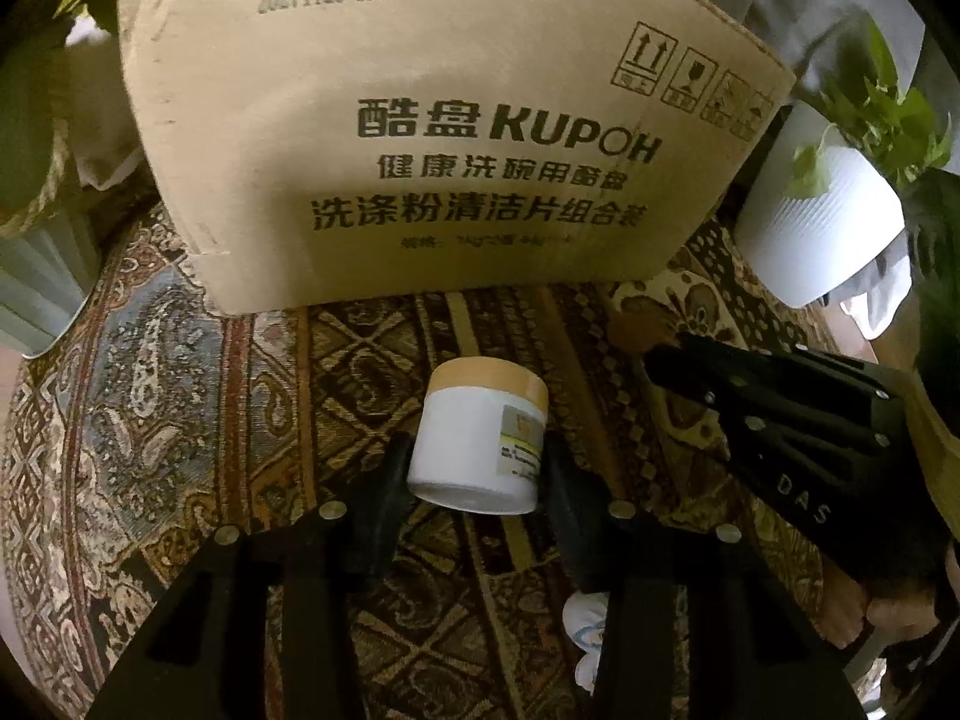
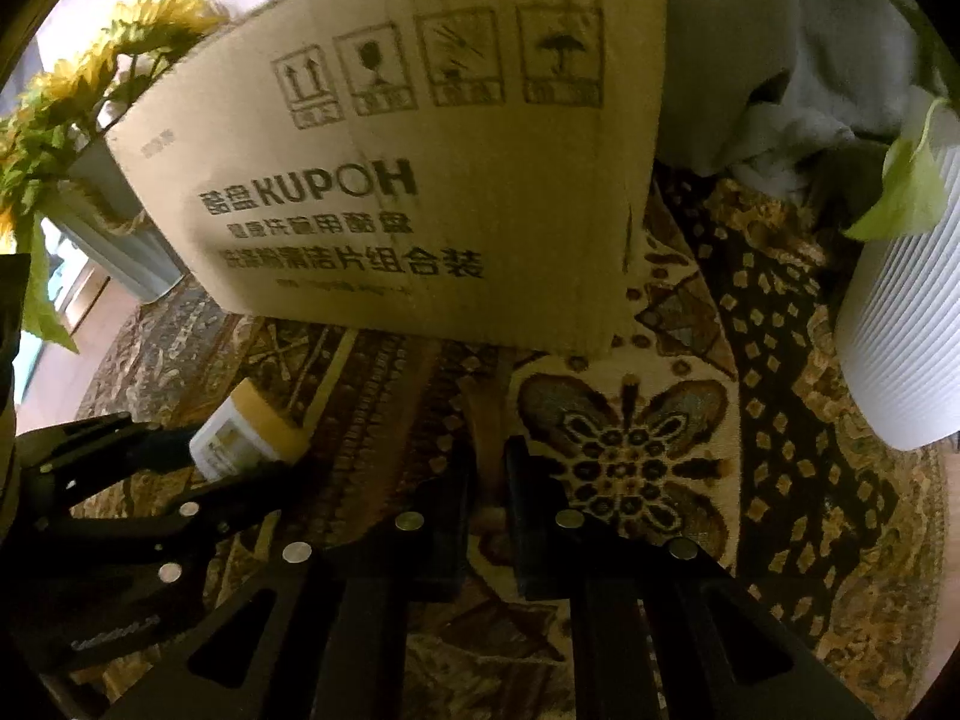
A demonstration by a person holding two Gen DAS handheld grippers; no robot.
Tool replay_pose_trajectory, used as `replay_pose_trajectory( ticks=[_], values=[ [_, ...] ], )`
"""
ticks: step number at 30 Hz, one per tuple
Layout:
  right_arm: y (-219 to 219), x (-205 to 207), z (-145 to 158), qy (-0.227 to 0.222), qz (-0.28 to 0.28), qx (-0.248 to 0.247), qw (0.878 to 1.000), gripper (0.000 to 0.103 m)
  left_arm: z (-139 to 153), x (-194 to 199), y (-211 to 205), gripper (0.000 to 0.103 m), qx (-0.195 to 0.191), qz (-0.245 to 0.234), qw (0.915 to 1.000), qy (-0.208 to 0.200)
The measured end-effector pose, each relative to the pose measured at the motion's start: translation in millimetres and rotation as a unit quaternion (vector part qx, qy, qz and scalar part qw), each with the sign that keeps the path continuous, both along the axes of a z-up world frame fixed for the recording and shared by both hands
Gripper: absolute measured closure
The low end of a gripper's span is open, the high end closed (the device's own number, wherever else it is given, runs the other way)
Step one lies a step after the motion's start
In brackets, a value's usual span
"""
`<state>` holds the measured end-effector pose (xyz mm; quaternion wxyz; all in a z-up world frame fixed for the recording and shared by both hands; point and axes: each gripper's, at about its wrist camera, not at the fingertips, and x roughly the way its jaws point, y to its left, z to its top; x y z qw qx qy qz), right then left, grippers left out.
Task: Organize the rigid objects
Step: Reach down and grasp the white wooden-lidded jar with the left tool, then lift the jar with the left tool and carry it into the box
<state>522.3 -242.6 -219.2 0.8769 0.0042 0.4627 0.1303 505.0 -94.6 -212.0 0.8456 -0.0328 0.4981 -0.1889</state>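
Nearest to me, my left gripper (image 1: 477, 468) has its jaws clamped on a small white jar (image 1: 480, 438) with a tan lid, pinching it by its sides near the base; the jar is tilted, its lid leaning away from me toward the box, and its label faces right. In the right wrist view the same jar (image 2: 249, 432) shows at the lower left, held between the left gripper's (image 2: 198, 456) dark fingers just above the cloth. My right gripper (image 2: 486, 474) carries nothing: its jaws stand nearly together with only a narrow gap between them, hovering over the flower motif of the patterned cloth (image 2: 630, 450) that covers the bench. From the left wrist camera I see the right gripper (image 1: 654, 354) coming in from the right side, near the jar but not touching it. Beyond both tools a tall cardboard box (image 1: 432, 120) printed KUPOH stands upright on the patterned cloth (image 1: 180, 390). To its right sits a white ribbed pot (image 1: 822, 228) with green leaves, well apart from the jar, and to its left, in the right wrist view, a vase of sunflowers (image 2: 90, 90) stands just beside the cardboard box (image 2: 420, 180).
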Motion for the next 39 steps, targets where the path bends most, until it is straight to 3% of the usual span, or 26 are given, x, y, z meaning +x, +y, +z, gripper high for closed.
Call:
replay_pose_trajectory(
  ticks=[18,39],
  values=[
    [-14.3,-30.0,41.9,-0.035,-0.006,0.020,0.999,0.091,51.5,-30.9,18.5,0.061,-0.007,0.030,0.9987,-0.041],
    [-8.2,-55.0,120.3,-0.125,-0.009,0.023,0.992,0.091,129.8,-47.1,24.9,0.061,-0.021,0.048,0.9898,-0.133]
  ],
)
